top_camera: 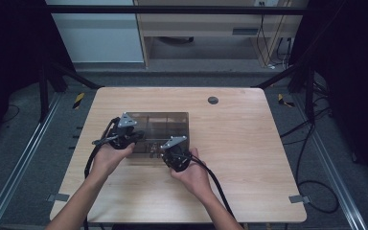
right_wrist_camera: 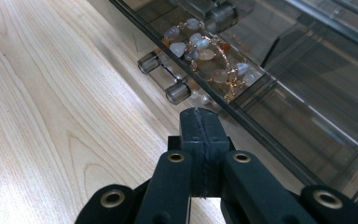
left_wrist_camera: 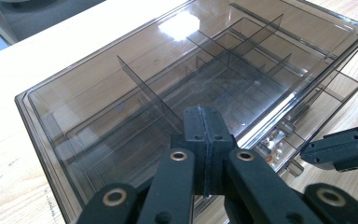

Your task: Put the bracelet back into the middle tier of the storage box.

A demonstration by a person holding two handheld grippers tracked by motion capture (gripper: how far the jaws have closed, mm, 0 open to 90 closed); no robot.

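Showing smoky clear plastic — divided organizer box — beaded jewelry inside.

Light wooden table carries one smoky transparent organizer box, sitting left of centre; a round grommet sits at its one o'clock.

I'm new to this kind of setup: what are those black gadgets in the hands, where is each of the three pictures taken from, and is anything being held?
A person stands at a wooden table, a hand-held gripper in each hand: a black tool with two jaws. The high view looks down from above; the other two pictures come from small cameras riding on each tool.

On the table stands a smoky see-through organizer box with dividers, and its shallow drawer is pulled out with a beaded bracelet inside.

The left hand-held gripper sits over the box top, the right hand-held gripper near the drawer's front knobs. Both have their jaws shut together, holding nothing.
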